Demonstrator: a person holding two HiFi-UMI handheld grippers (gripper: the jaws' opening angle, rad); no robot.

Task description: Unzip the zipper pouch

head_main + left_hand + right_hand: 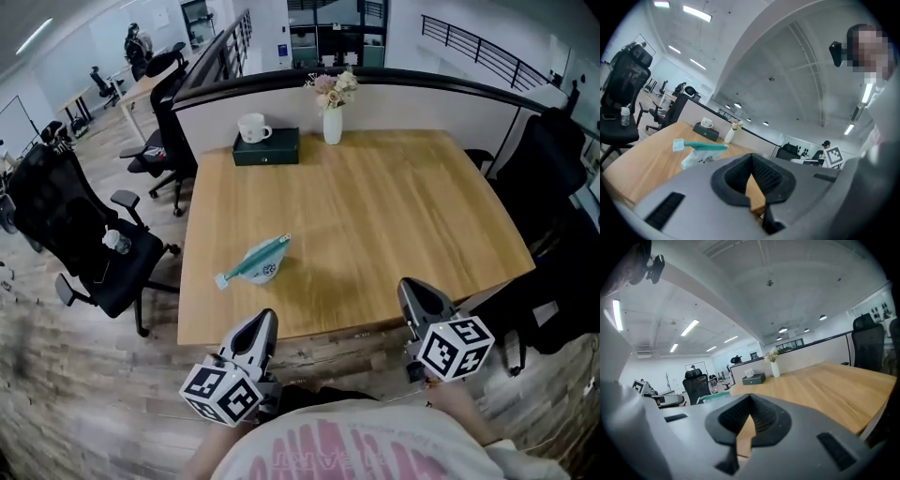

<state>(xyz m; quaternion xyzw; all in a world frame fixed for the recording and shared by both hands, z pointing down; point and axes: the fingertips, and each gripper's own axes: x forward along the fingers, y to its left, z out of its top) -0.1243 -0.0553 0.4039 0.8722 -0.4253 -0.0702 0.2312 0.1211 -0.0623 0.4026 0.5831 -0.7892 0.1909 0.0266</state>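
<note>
Short of the zipper pouch (255,261), both grippers hang off the near edge of the bench (375,206). Left gripper (265,323) and right gripper (412,289) both have jaws together with nothing between them.

Risks as I read it:
- Pouch is loose and looks light on smooth wood. Pulling the slider without the other gripper pinning the fabric would likely drag the whole pouch instead of opening it.
- Going in with jaws together would just shove it, so they need to part first.
- It stands with the teal zipper edge up, so a side knock could tip it flat and bury the pull.
- The pull looks small. I can't tell which end the slider sits at.

Position: pouch is ahead of the left gripper, slightly to its left, well apart. From the right gripper it's ahead and well to the left.
</note>
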